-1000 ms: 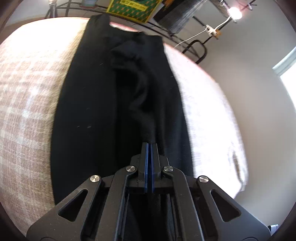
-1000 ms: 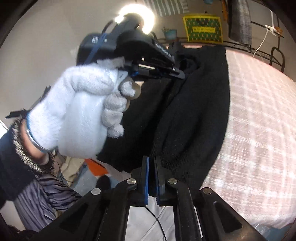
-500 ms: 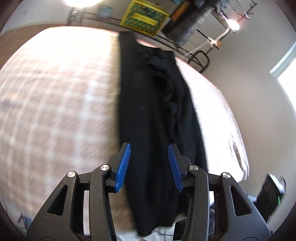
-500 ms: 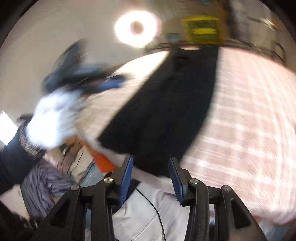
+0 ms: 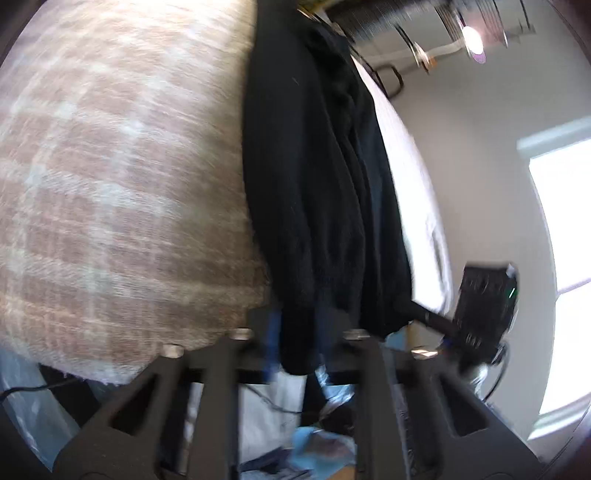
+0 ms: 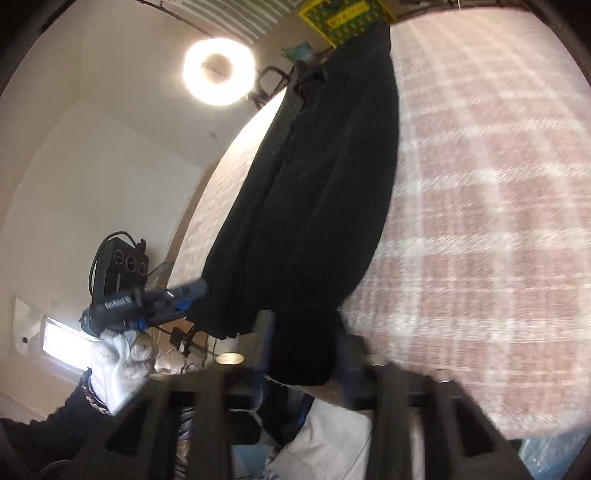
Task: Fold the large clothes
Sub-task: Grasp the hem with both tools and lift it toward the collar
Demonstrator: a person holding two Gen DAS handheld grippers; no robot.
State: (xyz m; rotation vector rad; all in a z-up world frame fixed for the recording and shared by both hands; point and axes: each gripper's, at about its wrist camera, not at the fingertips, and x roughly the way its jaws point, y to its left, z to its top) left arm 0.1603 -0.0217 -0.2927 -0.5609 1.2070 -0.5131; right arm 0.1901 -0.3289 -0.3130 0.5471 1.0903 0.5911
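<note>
A long black garment (image 5: 317, 177) lies folded lengthwise in a narrow strip on the pink checked bed cover (image 5: 110, 177); its near end hangs over the bed's front edge. My left gripper (image 5: 297, 328) is open, its jaws either side of the garment's near left corner. My right gripper (image 6: 303, 343) is open, its jaws either side of the near right corner of the garment (image 6: 317, 192). The left gripper also shows in the right wrist view (image 6: 184, 295), held by a white-gloved hand. Both views are blurred by motion.
A metal rack with a yellow-green box (image 6: 347, 18) stands beyond the bed's far end. A ring light (image 6: 219, 72) glows at the back. A bright window (image 5: 565, 258) is on the right wall. Clutter and cables lie below the bed's front edge.
Both grippers let go of the garment and opened. They have since dropped to the bed's front edge and now straddle the garment's near corners.
</note>
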